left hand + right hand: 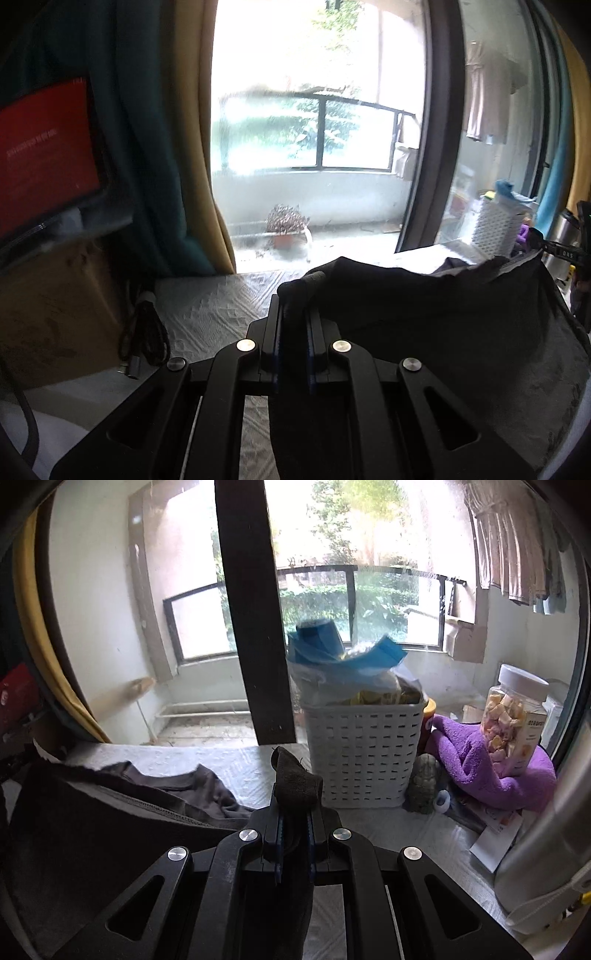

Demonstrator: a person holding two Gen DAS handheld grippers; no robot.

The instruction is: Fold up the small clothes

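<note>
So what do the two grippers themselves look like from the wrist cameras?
Both look alike. The left gripper and right gripper are matte black, with angular slotted linkage arms, round silver pivot pins and thin blue pads lining the inner faces of two narrow fingers. No cables or markings show on them.

Red box [44, 155] lettering blurred; dark garment [424, 314] cut off (bottom edge).

The dark garment [424, 306] is matt woven cloth. The table cover [207, 306] is embossed, textured sheet. The basket [362, 753] is perforated white plastic. The purple towel [476, 760] is fluffy pile.
</note>
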